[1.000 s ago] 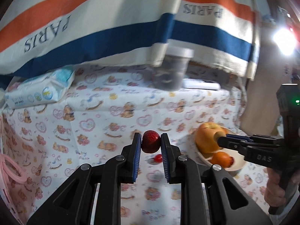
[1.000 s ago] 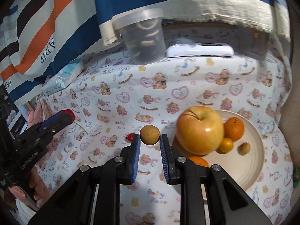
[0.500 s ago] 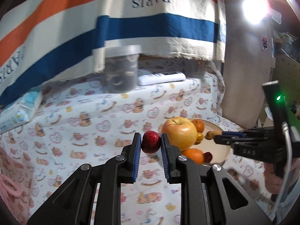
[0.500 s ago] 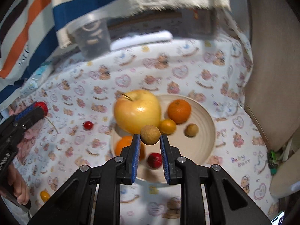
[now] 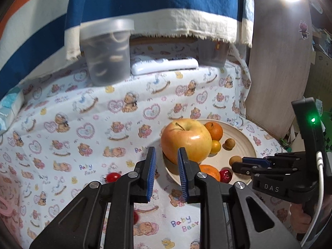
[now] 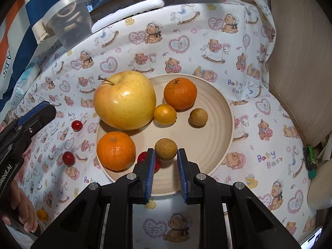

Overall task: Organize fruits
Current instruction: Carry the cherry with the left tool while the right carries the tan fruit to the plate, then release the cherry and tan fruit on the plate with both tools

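Observation:
A cream plate (image 6: 215, 112) holds a big yellow apple (image 6: 124, 100), two oranges (image 6: 180, 93) (image 6: 115, 150), a small yellow fruit (image 6: 165, 113), a brown longan (image 6: 198, 117) and a red fruit (image 6: 143, 156). My right gripper (image 6: 165, 158) is over the plate's near side, shut on a second brown longan (image 6: 166, 148). My left gripper (image 5: 166, 164) is open and empty, just left of the plate (image 5: 238, 145). Two red cherry fruits (image 6: 77, 125) (image 6: 68, 158) and a small yellow fruit (image 6: 42, 215) lie on the cloth left of the plate.
At the back stand a clear lidded tub (image 5: 106, 50), a white remote (image 5: 164, 64) and a dark container (image 5: 213, 53) under a hanging striped towel (image 5: 157, 6). A wipes pack (image 5: 9, 105) lies far left. A wooden panel (image 5: 278, 66) flanks the right.
My left gripper has let go of the red fruit and stands open and empty. My right gripper has lowered with the longan over the plate.

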Available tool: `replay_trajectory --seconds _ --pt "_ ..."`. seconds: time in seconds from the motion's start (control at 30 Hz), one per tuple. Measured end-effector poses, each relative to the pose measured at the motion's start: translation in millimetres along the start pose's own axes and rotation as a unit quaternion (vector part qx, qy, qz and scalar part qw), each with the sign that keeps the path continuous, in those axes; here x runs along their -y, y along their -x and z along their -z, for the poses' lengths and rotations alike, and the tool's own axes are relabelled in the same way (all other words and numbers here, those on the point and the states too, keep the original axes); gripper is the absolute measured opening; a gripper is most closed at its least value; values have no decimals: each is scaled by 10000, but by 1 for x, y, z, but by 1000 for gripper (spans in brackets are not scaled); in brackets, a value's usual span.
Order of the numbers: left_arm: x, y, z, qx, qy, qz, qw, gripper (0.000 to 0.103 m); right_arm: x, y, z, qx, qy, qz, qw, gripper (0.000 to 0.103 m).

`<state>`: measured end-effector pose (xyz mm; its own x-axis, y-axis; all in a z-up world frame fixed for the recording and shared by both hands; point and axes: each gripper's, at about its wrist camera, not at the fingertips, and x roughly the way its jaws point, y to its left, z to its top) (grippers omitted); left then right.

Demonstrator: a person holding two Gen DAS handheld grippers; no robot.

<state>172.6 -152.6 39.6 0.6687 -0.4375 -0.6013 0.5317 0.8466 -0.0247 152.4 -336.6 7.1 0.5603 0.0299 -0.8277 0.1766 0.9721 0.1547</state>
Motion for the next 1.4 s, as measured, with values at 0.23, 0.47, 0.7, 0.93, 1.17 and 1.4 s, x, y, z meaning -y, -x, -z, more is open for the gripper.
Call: replay_trajectory --seconds 0.23,0.47,0.7,0.93,1.17,1.4 --pt "1 -12 6 -327 -35 48 9994 20 1 0 0 -39 -28 29 10000 22" --pt "3 -13 8 -359 -53 35 9993 20 5 6 -1 83 -129 4 9999 22" --pt "-6 -1 13 -324 -37 -69 9994 20 7 20 -2 428 -158 -99 9989 23" --pt "-22 33 21 -141 41 -236 9996 27 1 32 -1 748 -25 -148 9971 22" --pt "-38 80 31 358 138 -676 9970 74 -9 40 3 1004 166 -187 9946 23" --pt "-44 112 46 729 211 -942 9927 95 -13 51 5 1345 223 -198 9905 45"
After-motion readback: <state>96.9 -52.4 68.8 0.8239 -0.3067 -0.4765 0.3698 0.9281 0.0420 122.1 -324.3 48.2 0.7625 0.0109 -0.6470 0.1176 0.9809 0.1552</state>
